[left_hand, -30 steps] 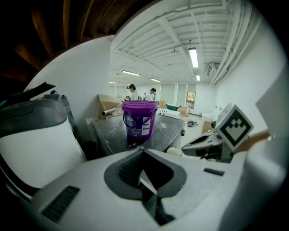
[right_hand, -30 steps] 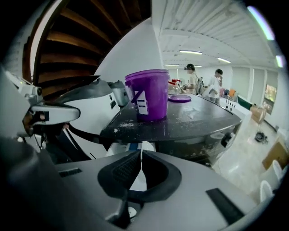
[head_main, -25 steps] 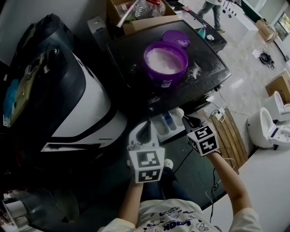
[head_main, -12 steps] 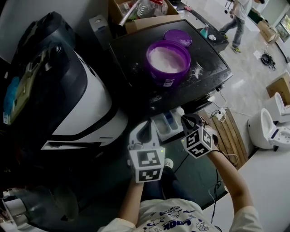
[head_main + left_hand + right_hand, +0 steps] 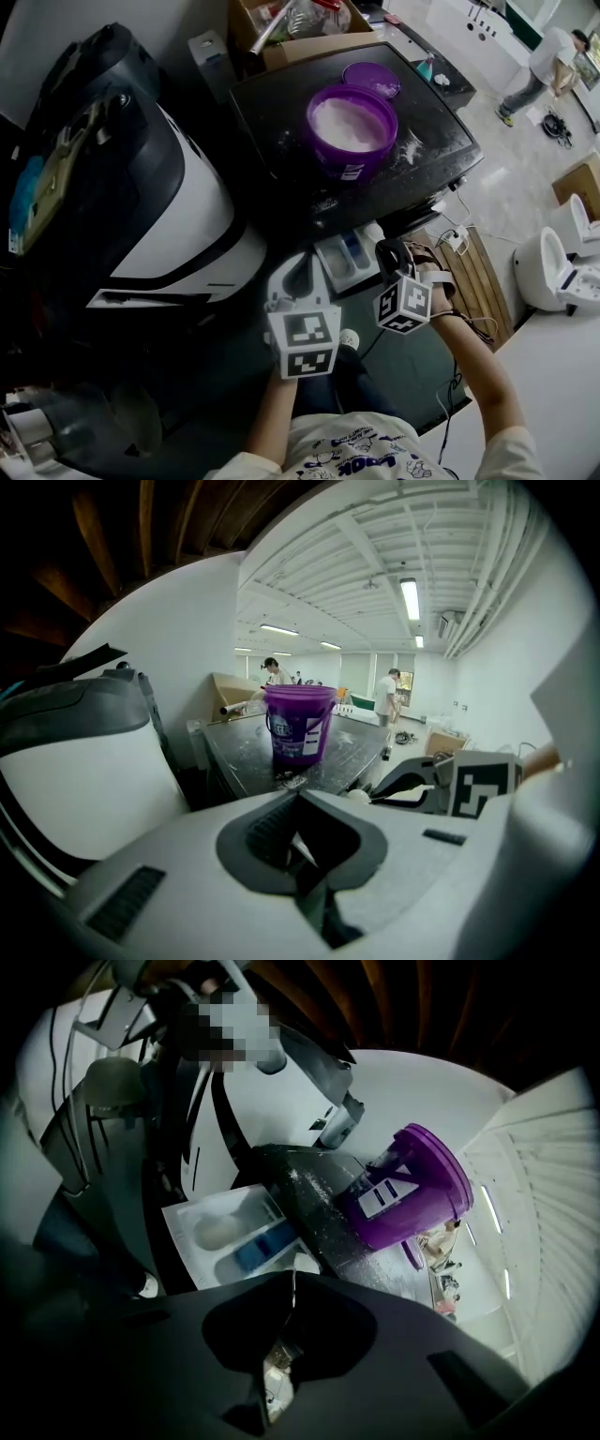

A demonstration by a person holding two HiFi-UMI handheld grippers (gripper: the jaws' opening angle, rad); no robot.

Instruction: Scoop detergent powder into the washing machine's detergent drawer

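A purple bucket (image 5: 349,127) of white powder stands on the black washing machine top (image 5: 272,112), with its lid (image 5: 368,77) behind it. The white detergent drawer (image 5: 349,258) is pulled out below the front edge; one compartment (image 5: 217,1232) holds white powder, and a blue insert (image 5: 262,1246) lies beside it. My right gripper (image 5: 386,248) is at the drawer's right end, rolled over, shut on a thin white scoop (image 5: 300,1266). My left gripper (image 5: 302,265) hovers at the drawer's left end, jaws shut with nothing seen between them.
A big black-and-white appliance (image 5: 169,206) fills the left. Spilled powder (image 5: 408,145) dusts the machine top. Cardboard boxes (image 5: 291,23) sit behind it. A wooden pallet (image 5: 473,272), cables and white toilets (image 5: 553,267) are at the right. A person (image 5: 548,56) walks far off.
My right gripper has rolled over at the drawer, its marker cube turning and shifting slightly left. The left gripper has stayed put. The distant person has walked to the right.
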